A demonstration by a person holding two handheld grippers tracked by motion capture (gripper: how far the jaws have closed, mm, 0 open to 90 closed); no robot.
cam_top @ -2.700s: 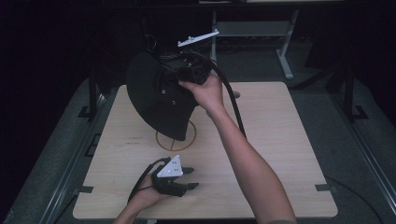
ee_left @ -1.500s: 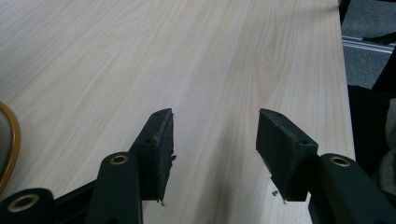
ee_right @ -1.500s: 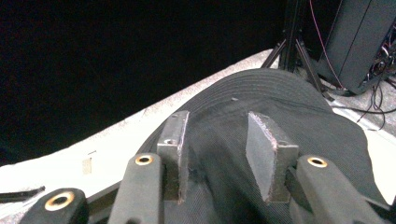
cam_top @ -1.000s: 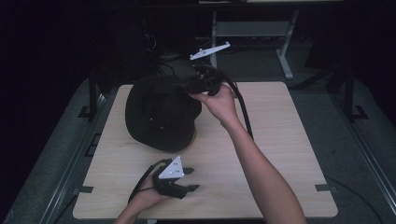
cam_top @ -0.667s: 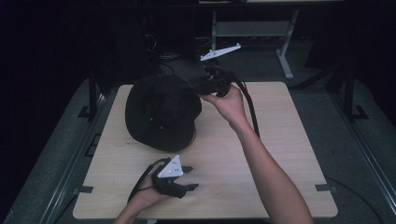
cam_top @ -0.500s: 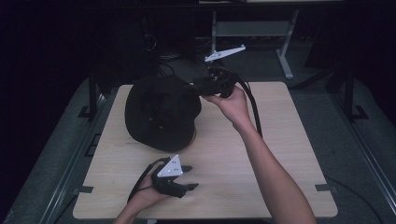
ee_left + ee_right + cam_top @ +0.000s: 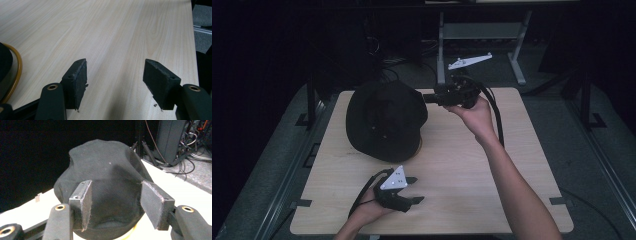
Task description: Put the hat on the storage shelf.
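Observation:
A black hat (image 7: 386, 120) lies crown up on the wooden table (image 7: 462, 165), covering a yellow ring whose edge (image 7: 419, 146) peeks out at its right. My right gripper (image 7: 428, 98) hovers just right of the hat and points at it. Its jaws have just been opening, and nothing is between them. In the right gripper view the hat (image 7: 110, 170) sits just beyond the open gripper (image 7: 113, 202). My left gripper (image 7: 416, 190) rests near the front edge; its jaws have just been opening over bare wood (image 7: 115, 80). The ring (image 7: 18, 67) curves past at the left.
A metal stand (image 7: 482, 31) and cables sit behind the table's far edge. Dark equipment with wires (image 7: 172, 140) stands beyond the hat. Bare wood stretches across the table's right half and front.
The hat, held tilted up above the ring at first, now lies flat over it. My right gripper has let it go and drawn back to the right. The left hand has stayed put.

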